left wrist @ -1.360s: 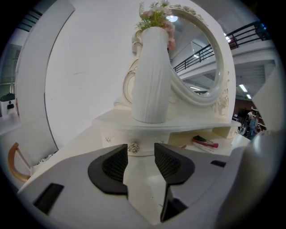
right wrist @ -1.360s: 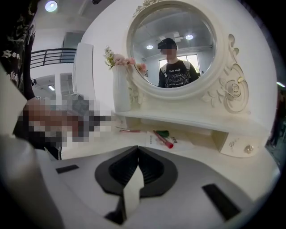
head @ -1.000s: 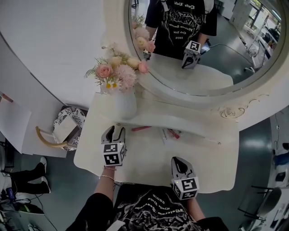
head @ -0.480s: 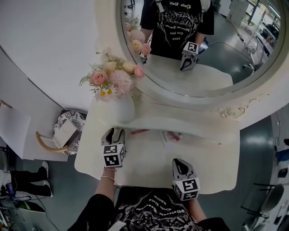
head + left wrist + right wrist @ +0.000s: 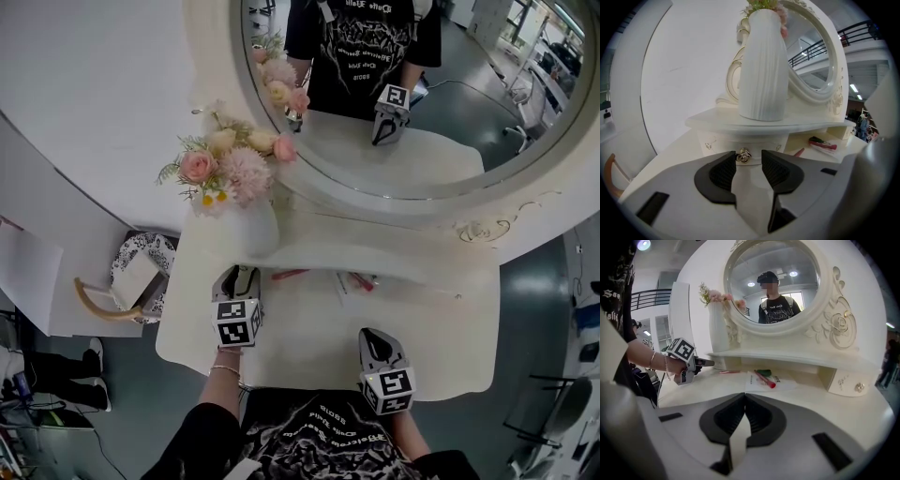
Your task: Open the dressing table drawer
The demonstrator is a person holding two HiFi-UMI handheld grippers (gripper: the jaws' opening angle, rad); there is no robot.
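Forward, reaching with left gripper (image 5: pixel 749 156), jaws spread at drawer knob (image 5: pixel 743 155); holding right gripper (image 5: pixel 744 399) low, jaws pressed together.

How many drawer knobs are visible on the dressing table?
2. Left knob is on the left drawer under the vase, at the open left gripper's tips. Right knob is on the right drawer. Others may be hidden.

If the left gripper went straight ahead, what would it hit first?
Probably the small metal knob on the drawer front, just ahead between the left gripper's open jaws. Depth is unclear.
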